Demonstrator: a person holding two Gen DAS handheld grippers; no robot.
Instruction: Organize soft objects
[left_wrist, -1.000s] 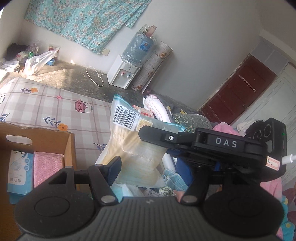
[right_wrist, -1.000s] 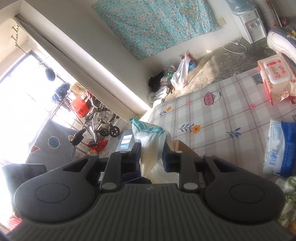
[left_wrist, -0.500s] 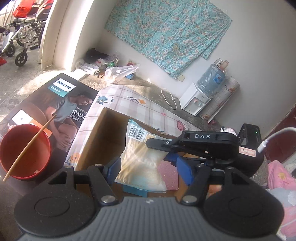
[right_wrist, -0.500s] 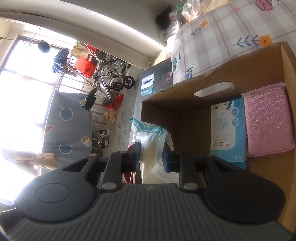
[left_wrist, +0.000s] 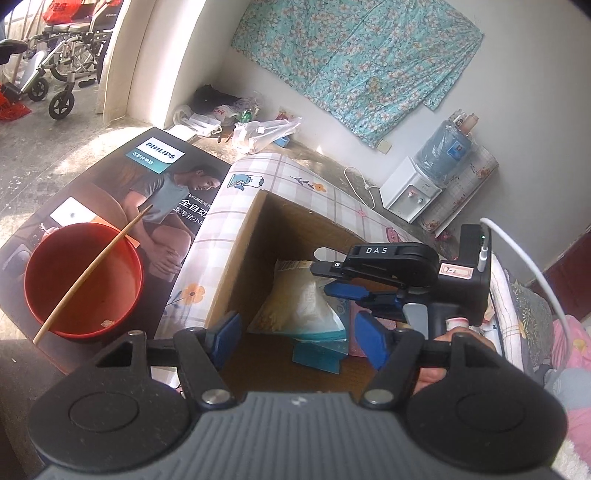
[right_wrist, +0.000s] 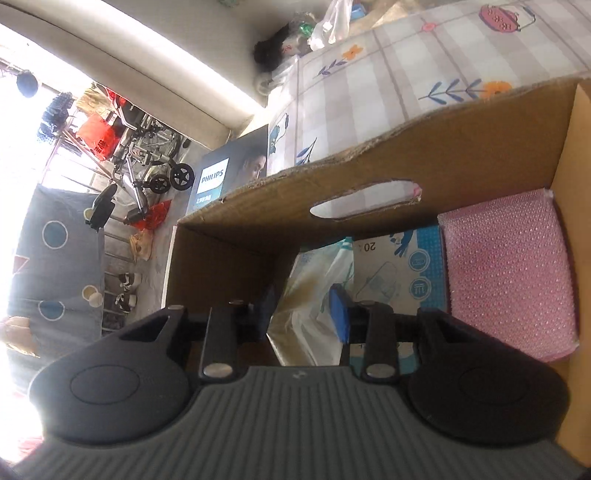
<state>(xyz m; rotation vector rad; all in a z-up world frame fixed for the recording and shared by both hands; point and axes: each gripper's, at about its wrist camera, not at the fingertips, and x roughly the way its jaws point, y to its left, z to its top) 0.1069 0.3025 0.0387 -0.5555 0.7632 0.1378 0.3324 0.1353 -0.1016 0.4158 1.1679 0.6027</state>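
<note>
A clear plastic packet (left_wrist: 301, 302) with pale soft contents and a teal edge sits inside the brown cardboard box (left_wrist: 240, 254). My left gripper (left_wrist: 299, 336) is open, its blue pads on either side of the packet's near end without touching. My right gripper (right_wrist: 306, 314) has its jaws parted around the packet (right_wrist: 314, 295); whether the pads press it I cannot tell. It also shows from the side in the left wrist view (left_wrist: 373, 284). In the box lie a pink textured pack (right_wrist: 506, 269) and a blue-and-white pack (right_wrist: 399, 273).
The box stands on a checked floral mat (left_wrist: 295, 184). A red basin (left_wrist: 81, 280) with a stick rests on a Philips carton (left_wrist: 147, 177) to the left. A water dispenser (left_wrist: 413, 188) stands by the far wall. Pink bedding (left_wrist: 569, 339) lies to the right.
The packet has gone down into the box. My left gripper has opened wide and let it go. My right gripper's jaws have spread a little and sit lower in the box.
</note>
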